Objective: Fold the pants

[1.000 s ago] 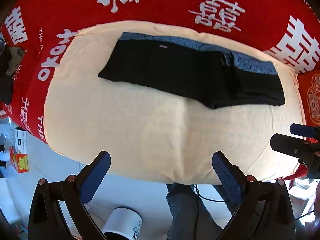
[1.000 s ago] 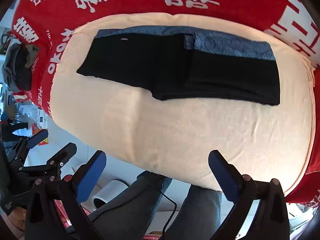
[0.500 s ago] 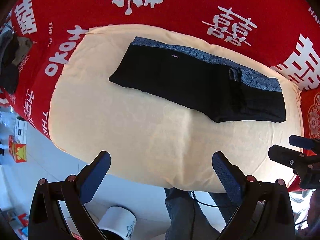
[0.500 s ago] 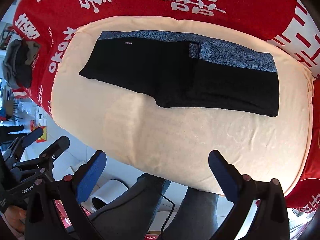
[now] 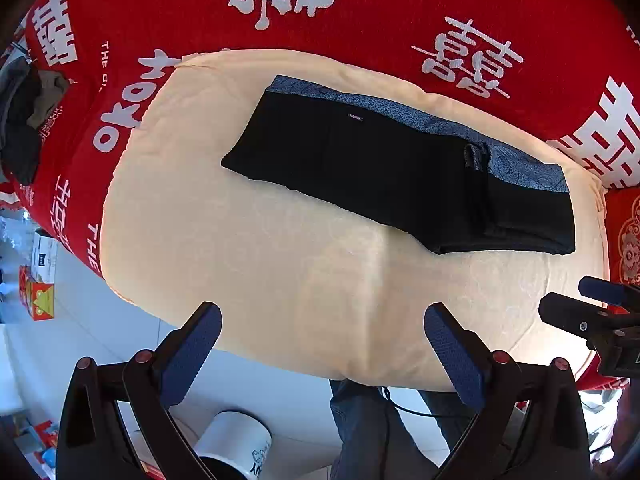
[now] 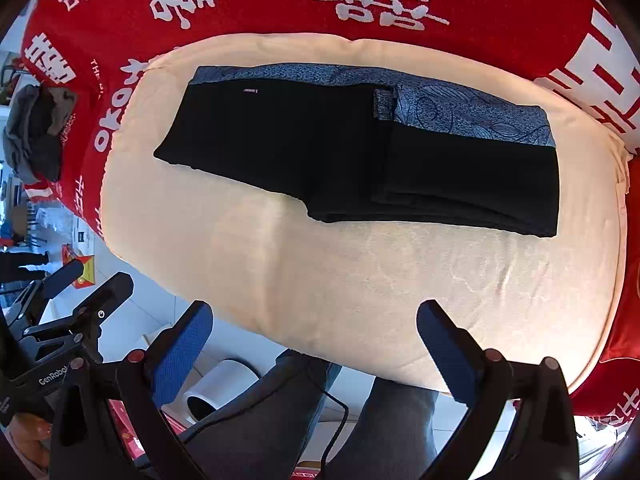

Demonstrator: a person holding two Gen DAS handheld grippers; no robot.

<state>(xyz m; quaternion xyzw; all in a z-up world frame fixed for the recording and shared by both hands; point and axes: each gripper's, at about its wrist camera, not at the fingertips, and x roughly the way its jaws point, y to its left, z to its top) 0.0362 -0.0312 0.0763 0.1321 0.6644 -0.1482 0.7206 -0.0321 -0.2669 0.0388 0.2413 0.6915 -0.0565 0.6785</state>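
Black pants [image 5: 392, 168] with a blue patterned waistband lie folded flat on a cream cloth [image 5: 280, 264]; they also show in the right wrist view [image 6: 360, 160]. The right part is doubled over the rest. My left gripper [image 5: 322, 356] is open and empty, held off the near edge of the cloth, well short of the pants. My right gripper [image 6: 312, 354] is open and empty, also back over the near edge. The right gripper's side shows at the right in the left wrist view [image 5: 592, 320].
A red cover with white characters [image 5: 360, 20] surrounds the cloth. A pile of dark clothes [image 6: 36, 136] lies at the far left. The person's legs [image 6: 360, 420] and a white bin [image 5: 232, 448] are below the near edge.
Both grippers have pulled back and up from the pants, which now sit lower and look smaller in the views. The pants have not moved on the cloth.
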